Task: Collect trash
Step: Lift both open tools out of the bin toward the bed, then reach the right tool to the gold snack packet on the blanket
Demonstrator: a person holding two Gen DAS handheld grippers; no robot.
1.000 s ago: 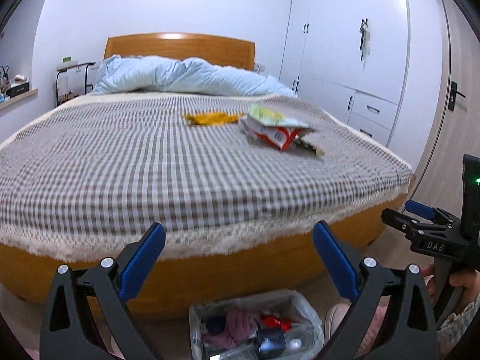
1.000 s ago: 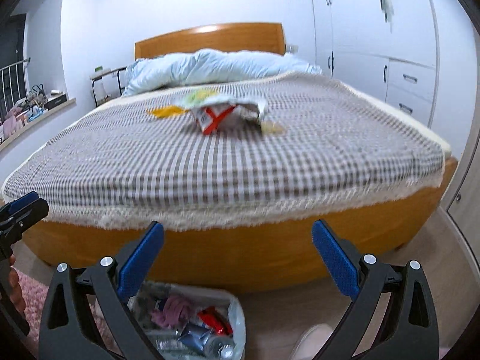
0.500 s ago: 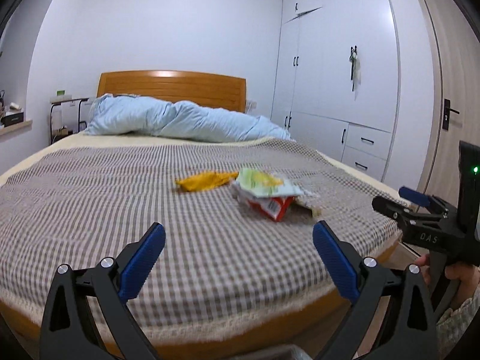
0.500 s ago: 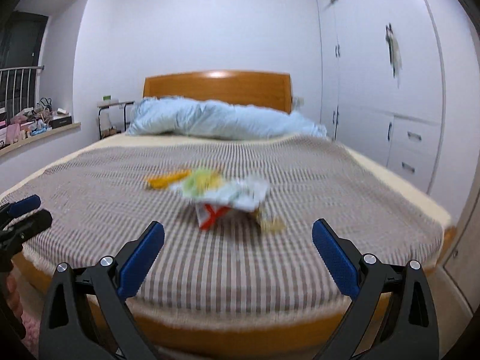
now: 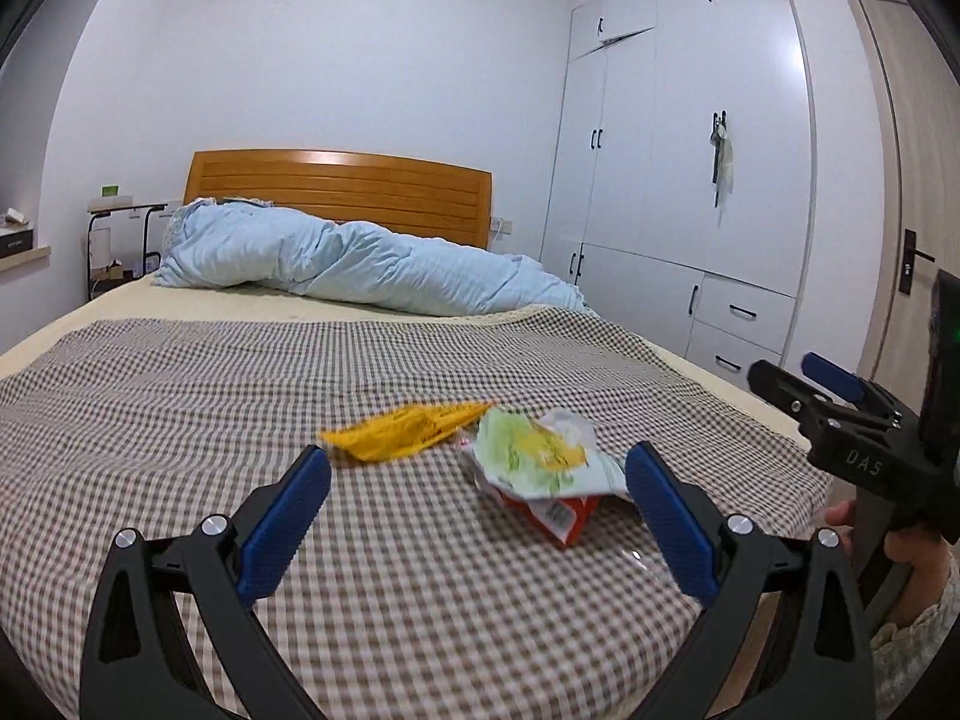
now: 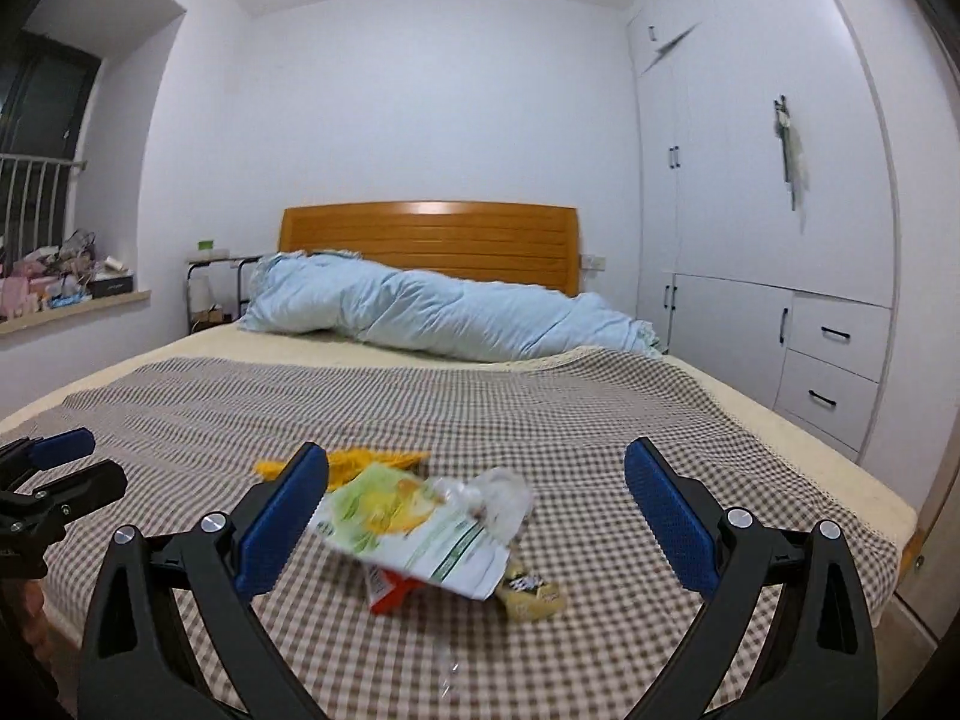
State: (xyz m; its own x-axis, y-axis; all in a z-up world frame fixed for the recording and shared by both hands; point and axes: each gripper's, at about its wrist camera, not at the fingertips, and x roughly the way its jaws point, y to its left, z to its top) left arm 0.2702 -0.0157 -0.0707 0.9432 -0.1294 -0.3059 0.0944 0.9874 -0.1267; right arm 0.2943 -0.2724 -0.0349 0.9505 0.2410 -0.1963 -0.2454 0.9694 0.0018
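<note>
A small heap of wrappers lies on the checked bedspread (image 5: 180, 420). A yellow wrapper (image 5: 408, 431) (image 6: 366, 459) lies flat at its far left. A green and white snack bag (image 5: 537, 462) (image 6: 420, 531) rests on a red packet (image 5: 555, 516) (image 6: 390, 594). A small tan wrapper (image 6: 531, 591) sits at the heap's right. My left gripper (image 5: 477, 519) hovers open over the near bedspread, just short of the heap. My right gripper (image 6: 477, 519) is open too, the snack bag between its blue pads and a little beyond. Each gripper shows at the edge of the other's view.
A rumpled light blue duvet (image 5: 360, 264) lies before the wooden headboard (image 5: 336, 186). White wardrobes (image 5: 690, 180) line the right wall, with a door (image 5: 912, 210) beyond. A bedside rack (image 5: 120, 240) and a cluttered window sill (image 6: 60, 288) are at the left.
Both grippers rose from floor level by the trash bin and moved forward over the bed. The bin dropped out of view and the wrappers now sit close in front.
</note>
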